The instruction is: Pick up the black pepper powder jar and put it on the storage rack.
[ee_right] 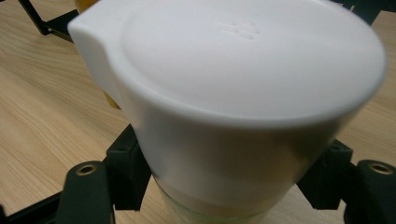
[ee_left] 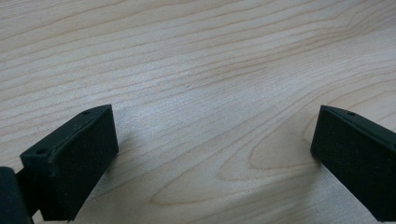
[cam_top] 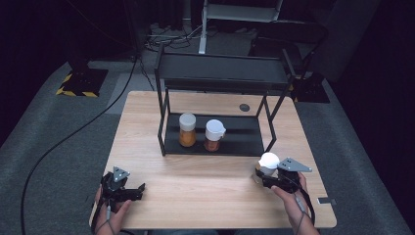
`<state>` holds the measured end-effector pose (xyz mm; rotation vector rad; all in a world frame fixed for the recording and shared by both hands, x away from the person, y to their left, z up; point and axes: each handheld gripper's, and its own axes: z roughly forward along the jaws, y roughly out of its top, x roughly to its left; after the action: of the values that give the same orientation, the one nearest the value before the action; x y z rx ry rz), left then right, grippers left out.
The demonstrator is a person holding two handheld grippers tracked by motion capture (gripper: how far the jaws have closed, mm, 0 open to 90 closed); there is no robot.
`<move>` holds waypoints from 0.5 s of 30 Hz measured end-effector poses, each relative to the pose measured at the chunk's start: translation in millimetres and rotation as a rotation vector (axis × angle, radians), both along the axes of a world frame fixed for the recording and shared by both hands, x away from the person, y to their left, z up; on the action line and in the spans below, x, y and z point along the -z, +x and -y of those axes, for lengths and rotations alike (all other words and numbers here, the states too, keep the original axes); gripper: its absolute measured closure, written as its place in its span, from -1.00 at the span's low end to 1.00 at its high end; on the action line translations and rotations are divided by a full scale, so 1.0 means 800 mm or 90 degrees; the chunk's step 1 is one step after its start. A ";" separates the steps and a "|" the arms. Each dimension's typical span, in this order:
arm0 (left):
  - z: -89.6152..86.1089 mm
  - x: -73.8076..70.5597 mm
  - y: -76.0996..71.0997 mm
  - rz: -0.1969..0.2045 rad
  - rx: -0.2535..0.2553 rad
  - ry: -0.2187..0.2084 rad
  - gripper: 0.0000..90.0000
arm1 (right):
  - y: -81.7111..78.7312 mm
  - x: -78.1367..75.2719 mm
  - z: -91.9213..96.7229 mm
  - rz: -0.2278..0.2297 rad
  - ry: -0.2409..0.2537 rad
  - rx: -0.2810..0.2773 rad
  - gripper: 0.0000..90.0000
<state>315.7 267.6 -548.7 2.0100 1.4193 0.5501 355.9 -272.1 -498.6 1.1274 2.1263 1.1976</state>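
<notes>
Two grippers are mine: my right gripper (cam_top: 266, 177) at four o'clock on the table (cam_top: 205, 205) clamps a white-capped jar (cam_top: 268, 161), while my left gripper (cam_top: 128, 192) at eight o'clock gapes wide, holding nothing

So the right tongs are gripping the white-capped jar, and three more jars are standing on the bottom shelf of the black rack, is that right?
Not quite. The right tongs do grip the white-capped jar, but the bottom shelf of the black rack holds two jars, not three: one with a round white cap and one with a spouted white cap. The high view shows this.
</notes>
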 end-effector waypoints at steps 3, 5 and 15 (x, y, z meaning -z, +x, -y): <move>0.000 0.000 0.000 0.000 0.000 0.000 -0.99 | 0.000 -0.006 -0.002 0.004 -0.006 -0.003 -0.32; 0.000 0.000 0.000 0.000 0.000 0.000 -0.99 | 0.001 -0.010 -0.003 0.007 -0.008 -0.006 -0.32; 0.000 0.000 0.000 0.000 0.000 0.000 -0.99 | 0.006 -0.029 -0.007 0.018 -0.020 -0.013 -0.32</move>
<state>315.6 267.7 -548.7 2.0104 1.4190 0.5498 360.5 -266.6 -475.4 1.0721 2.1333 1.1777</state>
